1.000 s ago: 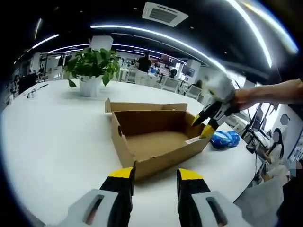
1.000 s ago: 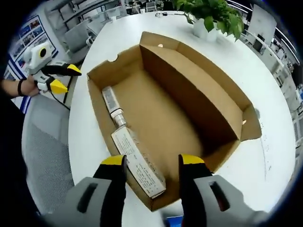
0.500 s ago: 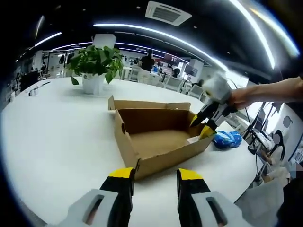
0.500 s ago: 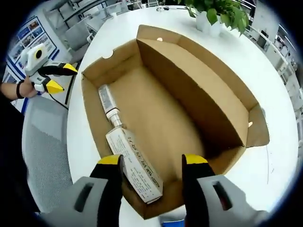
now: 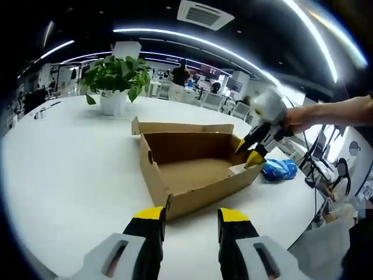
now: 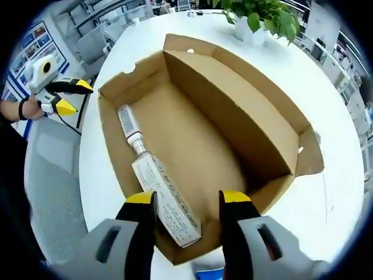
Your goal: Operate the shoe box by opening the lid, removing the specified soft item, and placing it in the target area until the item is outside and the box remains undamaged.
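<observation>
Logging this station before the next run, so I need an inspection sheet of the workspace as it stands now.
Surface: white round table, mostly bare.
Job's things: cardboard shoe box open, lid folded back; labelled paper strip along one inner wall; blue soft item on the table outside the box.
Clutter: potted plant.
Grippers: left tool open, empty; right tool open, at the box end.
Cables: nothing seen.
Surroundings: open office, ceiling lights.

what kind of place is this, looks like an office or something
Most likely an open-plan office. The shoe box sits on a large white table with a potted plant on it, under long ceiling light strips and an air-conditioning vent, with desks and people in the background.
</observation>
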`<state>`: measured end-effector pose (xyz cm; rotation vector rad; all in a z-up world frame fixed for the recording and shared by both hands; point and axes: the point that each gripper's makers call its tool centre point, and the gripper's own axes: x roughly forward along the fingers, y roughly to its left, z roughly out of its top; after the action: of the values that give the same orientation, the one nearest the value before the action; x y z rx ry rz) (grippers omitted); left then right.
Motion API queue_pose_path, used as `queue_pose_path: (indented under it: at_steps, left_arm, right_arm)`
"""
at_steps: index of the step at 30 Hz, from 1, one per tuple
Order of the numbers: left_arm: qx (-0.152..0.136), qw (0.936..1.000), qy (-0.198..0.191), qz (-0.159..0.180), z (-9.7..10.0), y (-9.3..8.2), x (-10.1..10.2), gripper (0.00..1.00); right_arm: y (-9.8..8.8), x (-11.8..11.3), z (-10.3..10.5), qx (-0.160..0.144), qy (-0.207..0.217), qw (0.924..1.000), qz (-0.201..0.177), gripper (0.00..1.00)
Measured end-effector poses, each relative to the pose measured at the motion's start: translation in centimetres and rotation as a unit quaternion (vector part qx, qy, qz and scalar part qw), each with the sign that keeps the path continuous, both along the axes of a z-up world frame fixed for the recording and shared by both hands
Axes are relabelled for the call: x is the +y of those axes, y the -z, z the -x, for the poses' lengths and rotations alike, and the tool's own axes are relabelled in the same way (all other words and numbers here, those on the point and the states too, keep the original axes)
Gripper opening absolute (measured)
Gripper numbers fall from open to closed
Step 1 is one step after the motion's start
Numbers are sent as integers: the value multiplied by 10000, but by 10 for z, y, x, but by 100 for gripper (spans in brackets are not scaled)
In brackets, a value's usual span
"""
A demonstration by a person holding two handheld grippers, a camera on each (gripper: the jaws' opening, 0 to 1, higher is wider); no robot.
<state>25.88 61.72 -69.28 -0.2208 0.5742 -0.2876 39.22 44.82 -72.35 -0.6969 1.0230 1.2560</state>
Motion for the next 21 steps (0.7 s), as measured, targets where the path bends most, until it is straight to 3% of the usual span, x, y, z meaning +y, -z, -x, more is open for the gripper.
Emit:
queue_pose_path:
  at_steps: [6,21]
  left_arm:
    - [6,10000,-3,-31,0,0,0,36]
    - [21,10000,29,-37,1,0,-1,36]
  right_arm:
    - [-1,5,9,41,-429,9990,99,40]
    - [3,26,19,188,-928,9950,308,37]
